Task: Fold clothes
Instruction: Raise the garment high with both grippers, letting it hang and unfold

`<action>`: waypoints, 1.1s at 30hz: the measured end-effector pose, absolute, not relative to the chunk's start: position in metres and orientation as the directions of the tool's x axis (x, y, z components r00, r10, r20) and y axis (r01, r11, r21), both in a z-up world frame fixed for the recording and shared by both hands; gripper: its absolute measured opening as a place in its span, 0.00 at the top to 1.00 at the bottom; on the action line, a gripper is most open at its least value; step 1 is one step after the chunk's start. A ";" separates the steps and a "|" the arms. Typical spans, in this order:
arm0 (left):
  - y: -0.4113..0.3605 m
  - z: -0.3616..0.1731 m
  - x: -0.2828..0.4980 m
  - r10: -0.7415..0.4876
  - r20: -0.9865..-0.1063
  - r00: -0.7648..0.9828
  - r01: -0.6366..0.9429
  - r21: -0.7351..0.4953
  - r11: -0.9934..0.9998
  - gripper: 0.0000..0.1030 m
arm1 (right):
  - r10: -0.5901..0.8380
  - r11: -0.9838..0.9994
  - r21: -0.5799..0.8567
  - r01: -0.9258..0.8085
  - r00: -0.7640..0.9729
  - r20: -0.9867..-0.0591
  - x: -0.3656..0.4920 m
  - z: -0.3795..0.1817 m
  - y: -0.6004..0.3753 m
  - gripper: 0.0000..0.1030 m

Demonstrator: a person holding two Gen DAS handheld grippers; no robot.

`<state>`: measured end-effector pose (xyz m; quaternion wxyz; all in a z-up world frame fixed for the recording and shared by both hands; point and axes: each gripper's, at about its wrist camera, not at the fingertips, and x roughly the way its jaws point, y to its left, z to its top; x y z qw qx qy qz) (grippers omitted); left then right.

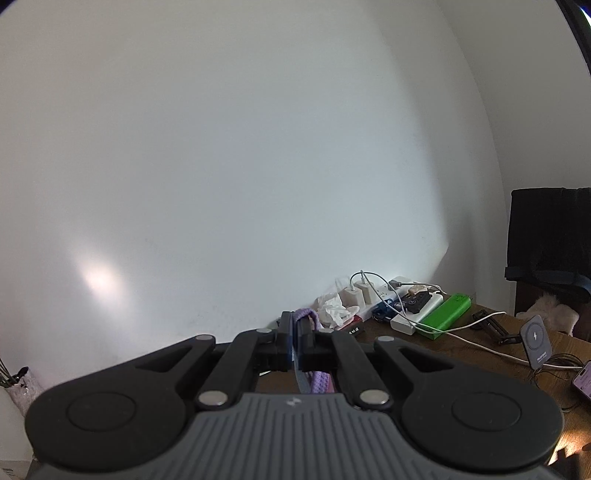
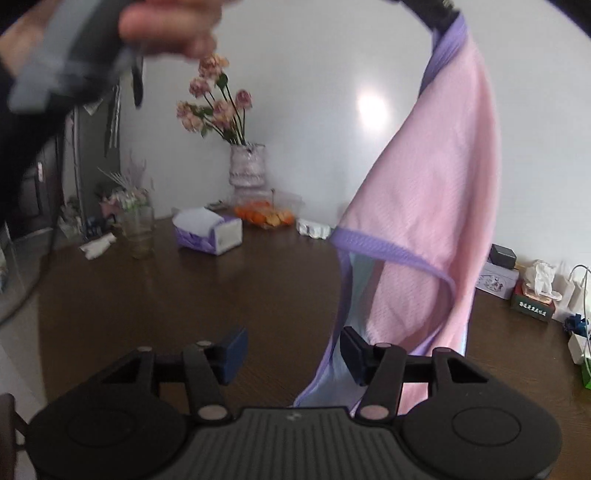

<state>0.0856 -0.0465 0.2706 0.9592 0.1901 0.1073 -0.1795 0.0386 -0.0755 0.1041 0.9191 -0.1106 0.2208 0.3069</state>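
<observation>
A pink garment (image 2: 424, 221) with purple trim hangs in the air over the brown table (image 2: 184, 295). Its top corner is pinched at the upper edge of the right wrist view. My left gripper (image 1: 295, 339) is shut on that purple trim (image 1: 308, 315), and more fabric shows below its fingers. A person's hand (image 2: 173, 29) holds the blurred grey gripper body at the top left. My right gripper (image 2: 293, 352) is low over the table and open. The garment's lower edge hangs just beside its right finger (image 2: 352, 354), and neither pad presses on the cloth.
At the table's back stand a tissue box (image 2: 208, 232), a glass jar (image 2: 140, 230), a vase of flowers (image 2: 245, 166) and a box of oranges (image 2: 264, 216). Chargers, a green power bank (image 1: 445, 312), cables and a phone stand (image 1: 537, 341) fill the right corner. Black cloth (image 1: 550, 236) drapes a chair.
</observation>
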 end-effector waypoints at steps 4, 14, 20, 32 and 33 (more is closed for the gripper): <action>-0.039 0.285 0.080 -0.322 -0.227 0.919 0.382 0.314 0.869 0.98 | 0.340 0.828 -0.224 -0.513 0.779 -0.527 0.042 0.063 -0.061 0.55; 0.005 0.316 0.052 -0.237 -0.118 0.964 0.263 0.312 0.913 0.98 | 0.494 0.774 -0.100 -0.625 0.696 -0.521 0.031 0.117 -0.110 1.00; 0.060 0.320 0.057 -0.162 -0.132 0.978 0.183 0.171 0.968 0.98 | 0.416 0.837 -0.215 -0.503 0.840 -0.347 0.036 0.223 -0.207 1.00; 0.053 0.171 0.113 -0.155 -0.464 0.872 0.225 0.097 0.970 0.98 | 0.628 0.714 0.069 -0.697 0.593 -0.503 -0.002 0.086 -0.097 0.46; 0.055 0.175 0.110 -0.165 -0.459 0.873 0.229 0.089 0.969 0.98 | 0.635 0.706 0.088 -0.703 0.574 -0.517 -0.001 0.072 -0.078 0.46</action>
